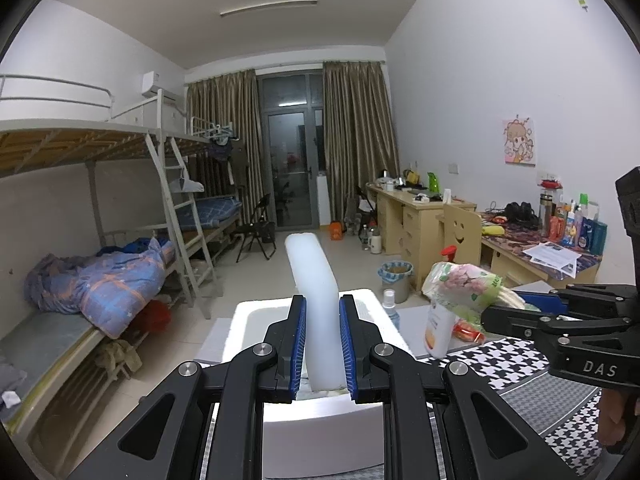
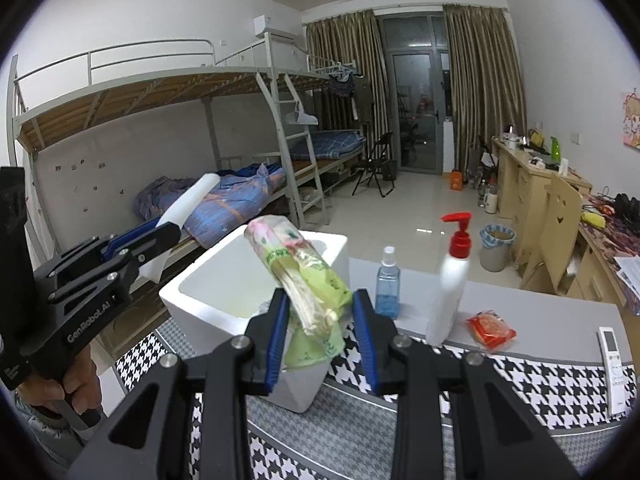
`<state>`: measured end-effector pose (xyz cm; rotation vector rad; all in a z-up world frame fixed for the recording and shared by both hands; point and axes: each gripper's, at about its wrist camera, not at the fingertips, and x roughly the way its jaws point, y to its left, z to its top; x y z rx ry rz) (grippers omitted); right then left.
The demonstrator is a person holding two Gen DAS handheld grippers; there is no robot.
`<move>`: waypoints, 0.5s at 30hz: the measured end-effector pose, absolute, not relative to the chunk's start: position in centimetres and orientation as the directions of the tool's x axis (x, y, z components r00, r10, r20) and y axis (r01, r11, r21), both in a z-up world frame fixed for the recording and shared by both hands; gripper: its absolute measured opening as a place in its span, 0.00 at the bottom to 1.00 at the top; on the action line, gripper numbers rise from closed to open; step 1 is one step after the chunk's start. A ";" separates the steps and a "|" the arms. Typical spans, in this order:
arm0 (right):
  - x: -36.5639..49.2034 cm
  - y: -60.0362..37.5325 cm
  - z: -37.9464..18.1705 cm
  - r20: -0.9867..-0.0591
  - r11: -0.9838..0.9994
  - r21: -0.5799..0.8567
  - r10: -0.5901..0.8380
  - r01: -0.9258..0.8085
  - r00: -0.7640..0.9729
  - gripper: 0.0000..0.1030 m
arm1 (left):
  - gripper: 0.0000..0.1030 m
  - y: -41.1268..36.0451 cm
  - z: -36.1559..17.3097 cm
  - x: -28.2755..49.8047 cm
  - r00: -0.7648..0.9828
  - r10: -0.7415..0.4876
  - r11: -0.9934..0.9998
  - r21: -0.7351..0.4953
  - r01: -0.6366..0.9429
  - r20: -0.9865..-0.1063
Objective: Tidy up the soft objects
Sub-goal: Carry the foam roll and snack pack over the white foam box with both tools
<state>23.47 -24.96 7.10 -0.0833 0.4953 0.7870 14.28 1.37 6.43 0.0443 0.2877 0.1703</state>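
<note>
While both soft things hang above the white foam box (image 2: 256,280) and not inside it, you are midway at best; your left gripper (image 1: 322,344) is nearly closed, pinching the white foam strip (image 1: 316,300), and your right gripper (image 2: 322,336) clamps the green packet (image 2: 308,280) at a moderate width. The red packet (image 2: 491,330) lies untouched on the table (image 2: 540,308); only your right view shows it whole, with the remote (image 2: 612,354).

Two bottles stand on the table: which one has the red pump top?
The taller white bottle; the smaller blue spray bottle beside it has a clear cap.
</note>
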 end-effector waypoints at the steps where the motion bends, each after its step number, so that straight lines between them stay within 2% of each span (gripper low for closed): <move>1: 23.5 -24.8 7.1 -0.458 0.708 0.108 0.659 -0.698 0.597 0.36 | 0.17 1.6 6.4 14.2 0.944 0.175 0.984 0.068 -0.162 -0.279; 15: 23.7 -21.4 7.4 -0.479 0.675 0.078 0.671 -0.734 0.566 0.36 | 0.17 4.1 6.1 14.1 0.932 0.231 0.973 0.076 -0.218 -0.281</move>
